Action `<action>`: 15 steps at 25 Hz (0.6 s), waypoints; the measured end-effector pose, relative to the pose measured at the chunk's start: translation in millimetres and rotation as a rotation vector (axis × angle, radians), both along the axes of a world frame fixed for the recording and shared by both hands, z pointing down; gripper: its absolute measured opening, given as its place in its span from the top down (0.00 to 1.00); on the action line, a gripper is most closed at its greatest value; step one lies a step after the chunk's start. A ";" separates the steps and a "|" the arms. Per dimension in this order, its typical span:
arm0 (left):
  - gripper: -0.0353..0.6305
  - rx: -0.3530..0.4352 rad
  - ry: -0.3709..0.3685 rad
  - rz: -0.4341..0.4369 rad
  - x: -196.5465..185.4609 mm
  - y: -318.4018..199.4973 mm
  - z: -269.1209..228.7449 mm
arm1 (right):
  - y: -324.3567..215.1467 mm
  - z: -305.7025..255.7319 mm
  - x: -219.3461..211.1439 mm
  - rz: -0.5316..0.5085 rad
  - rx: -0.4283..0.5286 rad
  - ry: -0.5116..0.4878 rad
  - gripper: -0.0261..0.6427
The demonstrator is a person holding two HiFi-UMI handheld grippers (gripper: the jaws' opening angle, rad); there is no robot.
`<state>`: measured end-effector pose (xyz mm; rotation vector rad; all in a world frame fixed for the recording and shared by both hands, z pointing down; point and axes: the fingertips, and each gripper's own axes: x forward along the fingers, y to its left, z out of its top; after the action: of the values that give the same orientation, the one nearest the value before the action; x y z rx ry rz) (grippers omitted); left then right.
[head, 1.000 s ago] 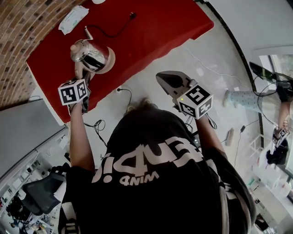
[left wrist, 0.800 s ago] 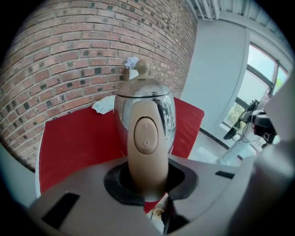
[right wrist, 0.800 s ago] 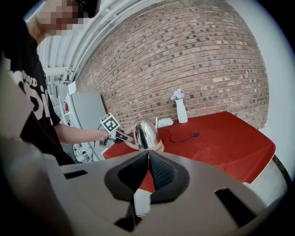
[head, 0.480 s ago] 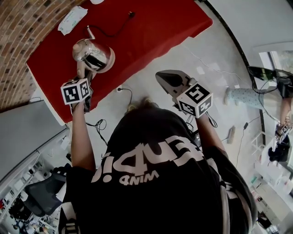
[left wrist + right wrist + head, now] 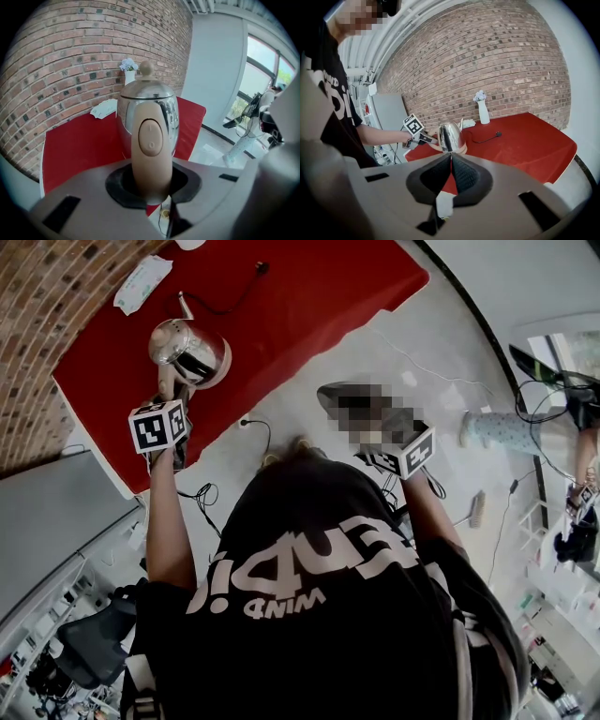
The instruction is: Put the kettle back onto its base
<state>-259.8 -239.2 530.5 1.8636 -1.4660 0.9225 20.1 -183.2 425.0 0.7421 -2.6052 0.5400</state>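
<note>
A shiny steel kettle (image 5: 185,348) with a beige handle stands on the red table (image 5: 309,296), near its front left corner. It appears to rest on its round beige base (image 5: 223,367). In the left gripper view the kettle (image 5: 147,101) fills the centre, and my left gripper (image 5: 150,185) is shut on its handle (image 5: 150,150). From the head view, the left gripper (image 5: 169,388) reaches in from the table's front edge. My right gripper (image 5: 450,161) is shut with nothing in it. It hangs off the table, facing the kettle (image 5: 450,135) and base (image 5: 454,151).
A black cord (image 5: 225,298) runs from the base across the red cloth. A pack of wipes (image 5: 142,282) and a white vase (image 5: 481,111) sit by the brick wall. A grey cabinet (image 5: 56,512) stands left of the table; cables (image 5: 253,427) lie on the floor.
</note>
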 end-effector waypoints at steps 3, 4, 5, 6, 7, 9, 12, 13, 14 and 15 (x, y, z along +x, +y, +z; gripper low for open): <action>0.83 -0.008 -0.010 0.007 3.7 1.9 5.0 | 2.1 -0.3 2.9 0.013 0.000 -0.001 0.92; 0.83 -0.007 -0.010 0.003 3.3 2.7 5.5 | 2.6 -0.4 4.0 0.017 -0.001 -0.002 0.92; 0.83 -0.005 -0.008 -0.001 3.0 2.9 5.6 | 3.1 -0.3 5.3 0.020 -0.001 -0.002 0.92; 0.83 -0.004 -0.008 -0.001 3.0 2.7 5.3 | 3.8 0.1 6.8 0.022 -0.002 -0.001 0.92; 0.83 -0.003 -0.010 0.000 3.2 2.4 4.9 | 4.7 0.5 8.1 0.024 -0.002 0.000 0.92; 0.83 -0.003 -0.014 0.005 2.9 1.9 5.4 | 6.6 1.5 9.5 0.028 -0.002 0.000 0.92; 0.83 -0.005 -0.009 0.006 2.1 1.7 9.0 | 8.4 2.9 10.5 0.034 -0.004 -0.002 0.92; 0.82 -0.008 -0.008 0.005 2.4 1.7 9.2 | 9.2 3.2 11.0 0.036 -0.004 -0.002 0.92; 0.82 -0.012 -0.009 0.007 3.1 2.0 9.1 | 10.3 3.2 11.7 0.037 -0.005 -0.002 0.92; 0.82 -0.017 -0.012 0.011 4.1 2.6 9.1 | 11.8 2.9 12.8 0.039 -0.005 -0.003 0.92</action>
<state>-255.7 -236.6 539.6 1.8585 -1.4522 0.9494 32.9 -171.4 427.9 0.7926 -2.5960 0.5596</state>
